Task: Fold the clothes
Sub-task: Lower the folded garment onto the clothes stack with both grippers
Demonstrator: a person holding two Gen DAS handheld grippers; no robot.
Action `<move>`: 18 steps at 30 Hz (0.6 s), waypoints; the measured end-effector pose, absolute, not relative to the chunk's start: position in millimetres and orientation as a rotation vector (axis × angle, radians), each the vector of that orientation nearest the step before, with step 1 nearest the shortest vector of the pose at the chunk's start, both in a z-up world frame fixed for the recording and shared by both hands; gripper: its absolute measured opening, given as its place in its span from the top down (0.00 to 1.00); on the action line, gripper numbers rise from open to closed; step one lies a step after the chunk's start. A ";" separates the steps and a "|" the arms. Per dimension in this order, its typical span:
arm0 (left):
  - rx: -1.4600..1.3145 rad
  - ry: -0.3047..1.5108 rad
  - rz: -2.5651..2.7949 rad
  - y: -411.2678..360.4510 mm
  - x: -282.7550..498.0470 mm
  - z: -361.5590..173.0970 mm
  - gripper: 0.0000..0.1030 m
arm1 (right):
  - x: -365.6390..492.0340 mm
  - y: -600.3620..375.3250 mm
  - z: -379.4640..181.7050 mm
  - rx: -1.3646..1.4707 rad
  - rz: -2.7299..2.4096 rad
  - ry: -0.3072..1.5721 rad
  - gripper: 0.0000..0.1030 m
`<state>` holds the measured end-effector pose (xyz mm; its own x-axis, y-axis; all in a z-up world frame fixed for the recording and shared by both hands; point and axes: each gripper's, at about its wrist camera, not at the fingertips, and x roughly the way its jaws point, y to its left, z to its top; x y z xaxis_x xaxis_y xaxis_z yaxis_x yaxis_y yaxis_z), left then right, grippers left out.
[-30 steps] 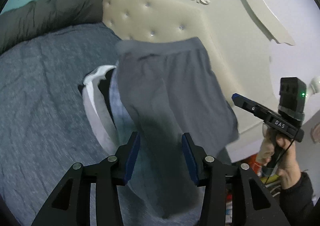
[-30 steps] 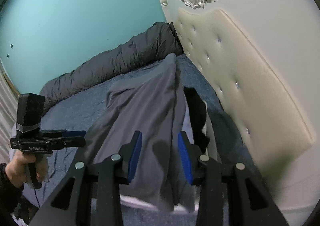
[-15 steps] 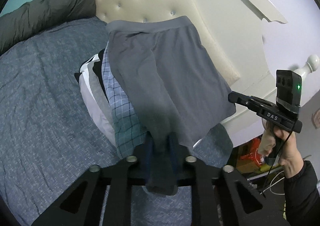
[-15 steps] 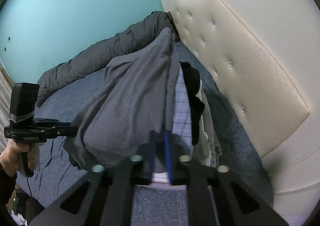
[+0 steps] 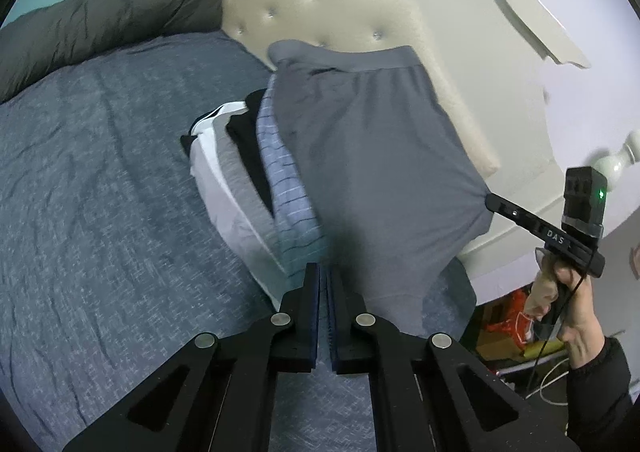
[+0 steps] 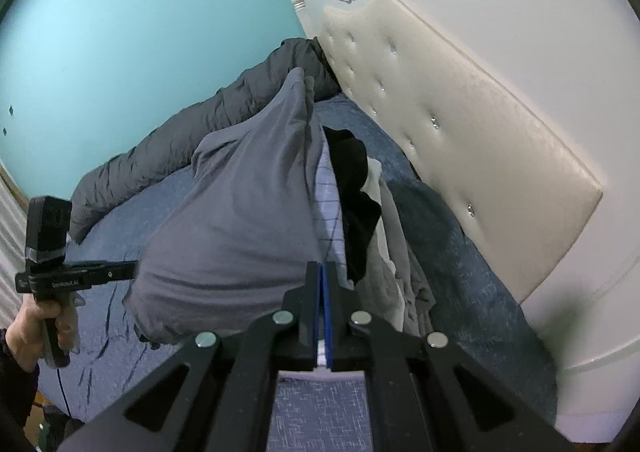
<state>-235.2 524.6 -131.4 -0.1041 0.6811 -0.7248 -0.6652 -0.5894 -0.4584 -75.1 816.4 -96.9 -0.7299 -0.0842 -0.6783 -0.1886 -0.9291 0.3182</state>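
Observation:
Grey shorts with a wide waistband hang stretched between both grippers above the bed. My left gripper is shut on one bottom corner of the fabric. My right gripper is shut on the other bottom corner of the grey shorts. In the left wrist view the right gripper pinches the cloth's right corner. The right wrist view shows the left gripper at the cloth's left corner. The waistband end droops toward the headboard.
A pile of clothes, white, grey, black and blue striped, lies under the shorts on the blue bedspread. A dark rolled duvet lines the far edge. The padded headboard stands close. Clutter sits beside the bed.
Both grippers went from open around the shorts' edge to shut on it. The shorts now spread wider between them, uncovering more of the pile.

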 end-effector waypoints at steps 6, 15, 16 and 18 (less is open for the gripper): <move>-1.194 -0.046 1.845 520.2 -232.3 -124.2 0.97 | -74.3 816.3 -94.3 -1.132 2.830 0.606 0.98; -1.074 0.023 1.886 536.2 -215.1 -98.9 0.95 | -84.0 803.3 -63.7 -0.980 2.948 0.644 0.98; -1.074 0.025 1.889 539.8 -214.0 -100.1 0.95 | -88.8 801.6 -62.8 -0.992 2.934 0.636 0.98; -1.074 0.027 1.891 544.1 -212.6 -101.2 0.95 | -98.2 798.1 -60.9 -1.017 2.907 0.618 0.98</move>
